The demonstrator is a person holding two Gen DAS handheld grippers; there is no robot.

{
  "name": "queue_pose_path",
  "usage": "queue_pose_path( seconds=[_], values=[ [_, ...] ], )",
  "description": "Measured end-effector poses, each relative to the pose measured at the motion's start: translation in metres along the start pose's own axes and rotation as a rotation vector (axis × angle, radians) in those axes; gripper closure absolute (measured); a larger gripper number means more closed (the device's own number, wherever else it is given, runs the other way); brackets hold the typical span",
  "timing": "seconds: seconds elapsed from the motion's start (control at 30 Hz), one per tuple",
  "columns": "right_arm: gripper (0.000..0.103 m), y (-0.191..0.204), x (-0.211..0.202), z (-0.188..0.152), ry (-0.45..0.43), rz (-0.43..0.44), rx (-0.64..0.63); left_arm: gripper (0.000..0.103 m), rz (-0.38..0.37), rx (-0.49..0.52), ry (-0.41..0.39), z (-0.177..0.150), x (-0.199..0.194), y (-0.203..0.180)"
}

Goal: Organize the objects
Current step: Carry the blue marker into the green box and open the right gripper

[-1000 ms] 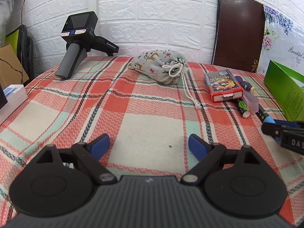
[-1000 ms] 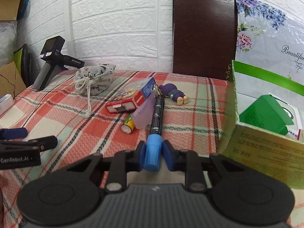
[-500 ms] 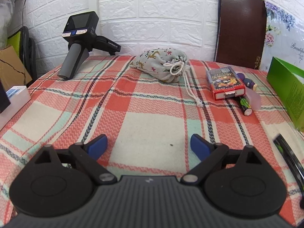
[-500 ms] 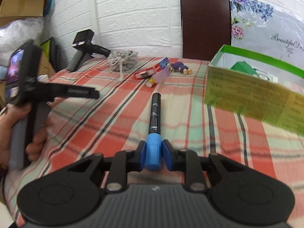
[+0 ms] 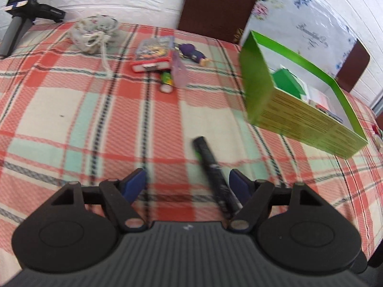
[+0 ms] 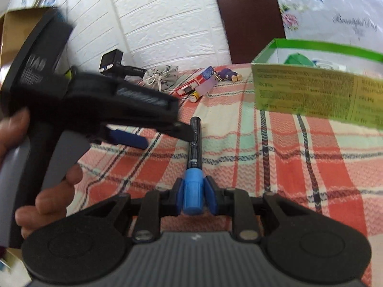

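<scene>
A black marker (image 6: 195, 143) with a blue cap (image 6: 192, 189) is held above the plaid tablecloth. My right gripper (image 6: 194, 189) is shut on the cap end. The barrel points away toward the pile of small objects. In the left wrist view the marker barrel (image 5: 210, 165) passes between the fingers of my left gripper (image 5: 186, 183), close to the right pad. The left jaws are closing, and a gap still shows on the left side. The right wrist view shows the left gripper (image 6: 162, 135) reaching in from the left, held by a hand (image 6: 47, 203).
An open green box (image 5: 299, 119) with items inside stands to the right. Farther back lie a drawstring bag (image 5: 95, 31), a red card pack (image 5: 153, 55), a battery (image 5: 166, 81) and a purple figure (image 5: 194, 53). A spare gripper device (image 5: 21, 4) stands back left.
The right gripper drew the marker back from the pile, then held still. The left gripper swung right and tilted down to straddle the barrel, and its jaws have narrowed.
</scene>
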State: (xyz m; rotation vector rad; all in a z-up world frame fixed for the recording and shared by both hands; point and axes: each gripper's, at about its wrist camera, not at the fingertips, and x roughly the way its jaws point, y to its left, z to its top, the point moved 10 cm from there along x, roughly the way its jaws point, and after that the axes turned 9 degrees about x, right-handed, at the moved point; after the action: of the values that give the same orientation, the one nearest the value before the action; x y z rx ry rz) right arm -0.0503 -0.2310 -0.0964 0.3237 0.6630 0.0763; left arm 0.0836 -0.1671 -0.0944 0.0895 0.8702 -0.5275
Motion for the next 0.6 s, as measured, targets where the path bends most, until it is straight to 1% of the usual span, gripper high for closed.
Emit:
queue_pose_path(
  seconds=[0.03,0.07,0.1,0.13,0.17,0.27,0.33,0.4,0.5,0.6],
  values=[
    [0.083,0.002,-0.001,0.0,-0.007,-0.011,-0.025,0.025,-0.008,0.003,0.006,-0.001,0.001,-0.007],
    [0.083,0.003,-0.003,-0.001,-0.016,-0.022,-0.047,0.027,-0.011,0.004,0.007,-0.002,0.001,-0.012],
    [0.083,0.004,-0.004,-0.001,-0.026,-0.03,-0.065,0.035,-0.01,0.008,0.003,-0.003,0.001,-0.018],
    [0.083,0.005,-0.006,0.0,-0.039,-0.037,-0.082,0.064,0.003,0.02,-0.006,-0.003,0.001,-0.021],
    [0.083,0.006,-0.008,0.001,-0.055,-0.043,-0.099,0.074,0.001,0.033,-0.01,-0.002,0.002,-0.025],
    [0.083,0.007,-0.013,0.006,-0.099,-0.066,-0.139,0.076,-0.029,0.009,-0.036,0.006,-0.002,-0.025],
    [0.083,0.009,-0.018,0.013,-0.145,-0.082,-0.162,0.077,-0.042,0.017,-0.08,0.02,-0.012,-0.032],
    [0.083,0.007,-0.026,0.025,-0.206,-0.106,-0.175,0.079,-0.055,0.052,-0.141,0.038,-0.026,-0.042],
    [0.083,-0.002,-0.034,0.053,-0.291,-0.147,-0.18,0.08,-0.078,0.125,-0.219,0.073,-0.039,-0.062],
    [0.083,-0.022,-0.033,0.084,-0.339,-0.192,-0.157,0.082,-0.122,0.172,-0.262,0.107,-0.036,-0.083]
  ],
)
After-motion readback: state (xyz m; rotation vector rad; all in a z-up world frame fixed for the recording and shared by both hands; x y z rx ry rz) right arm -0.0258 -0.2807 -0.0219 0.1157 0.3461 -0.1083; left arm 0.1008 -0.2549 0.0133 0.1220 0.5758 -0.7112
